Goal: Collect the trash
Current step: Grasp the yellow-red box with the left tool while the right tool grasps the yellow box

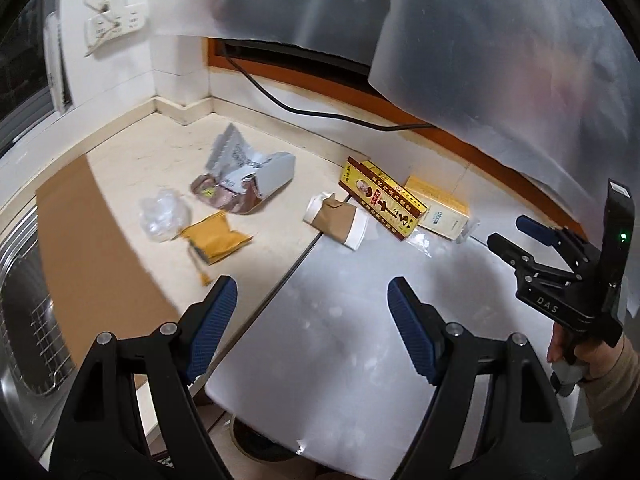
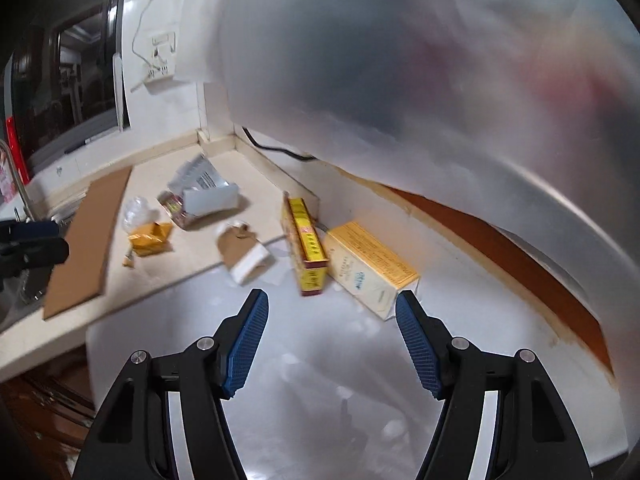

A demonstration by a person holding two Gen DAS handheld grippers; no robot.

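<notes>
Left gripper (image 1: 312,300): jaws apart, nothing between the blue pads; it hangs above the seam where the beige counter (image 1: 132,168) meets a pale grey surface (image 1: 360,340).
Right gripper (image 2: 332,312): jaws apart and empty, over the grey surface, pointing toward the two boxes.
Boxes: a long yellow-and-red box (image 1: 380,200) lies just beside a pale yellow box (image 1: 440,212), both near the back wall.
Paper cup (image 1: 336,220): crushed, brown with a white rim, lying on its side at the seam, left of the boxes.
Other trash: a yellow wrapper (image 1: 216,240), crumpled clear plastic (image 1: 162,216) touching it, and a torn grey-and-brown pouch (image 1: 244,180) — all on the counter.
Cardboard sheet (image 1: 92,248): flat, between the trash and the sink (image 1: 24,300).
Plastic sheet (image 1: 480,40): translucent — hangs above the back wall.
</notes>
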